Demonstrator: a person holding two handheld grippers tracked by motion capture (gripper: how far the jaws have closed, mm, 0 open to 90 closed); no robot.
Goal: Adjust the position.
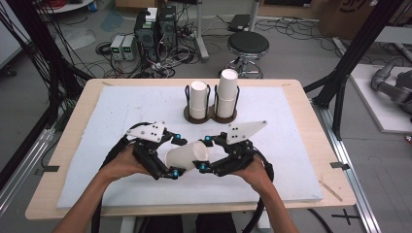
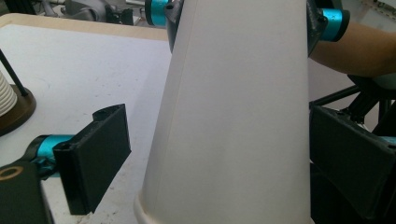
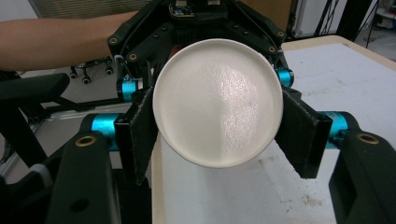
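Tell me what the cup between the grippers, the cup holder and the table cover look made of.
Cup: probably paper, matte white, with a faint side seam and rolled rim. Cup holder: dark round bases, perhaps wood, with thin black wire uprights. Table cover: white sheet, likely foam or felt, faintly grainy and scuffed; it lies on a pale wooden tabletop.

Your two grippers meet over the near middle of the mat (image 1: 291,145), which covers most of the table (image 1: 73,141). The left gripper (image 1: 176,156) is on the left, the right gripper (image 1: 205,153) on the right, and the cup (image 1: 187,156) lies on its side between them, above the mat. Its base points to the right gripper, its mouth to the left one. The right jaws sit on both sides of the base. The left jaws stand on each side of the cup; if they touch it, I cannot tell. Behind the cup, toward the far edge, stands the holder (image 1: 210,118). In it are two cup stacks (image 1: 198,98) side by side, the right one higher.
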